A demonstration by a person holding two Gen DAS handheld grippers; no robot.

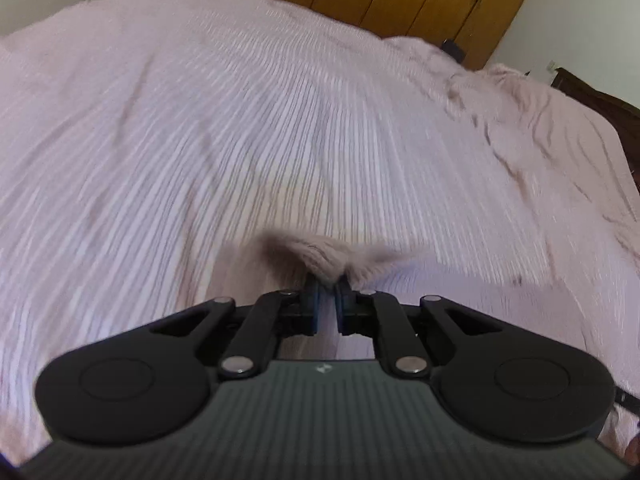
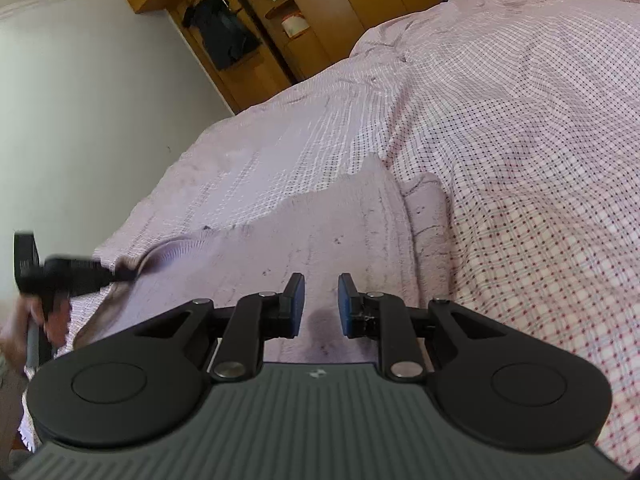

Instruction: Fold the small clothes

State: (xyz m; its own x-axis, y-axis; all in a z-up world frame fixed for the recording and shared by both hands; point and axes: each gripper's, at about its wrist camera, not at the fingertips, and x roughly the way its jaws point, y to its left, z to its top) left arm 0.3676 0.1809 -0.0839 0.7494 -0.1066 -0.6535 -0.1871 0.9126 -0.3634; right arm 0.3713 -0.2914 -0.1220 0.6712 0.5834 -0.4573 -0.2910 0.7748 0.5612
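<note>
A small fuzzy mauve garment [image 2: 332, 240] is seen lying on the checked pink bedspread [image 2: 520, 140], filling the middle of the right wrist view and running toward the lower left of that frame. In the left wrist view, a bunched edge of the same garment [image 1: 320, 256] is clamped between the nearly closed blue pads of the left gripper [image 1: 329, 288], just below the centre of the frame; the bedspread [image 1: 200, 120] behind it is smeared by motion blur, so finer detail of the fold cannot be made out. The left gripper [image 2: 120, 270] is also visible at the left edge of the right wrist view, where the garment's corner is pinched and lifted slightly off the bed, with a blurred hand [image 2: 24, 332] below it. The right gripper [image 2: 321, 284] is held just above the garment with its jaws parted and nothing gripped between them. Wooden wardrobes [image 2: 320, 12] are seen along the top of the frame.
</note>
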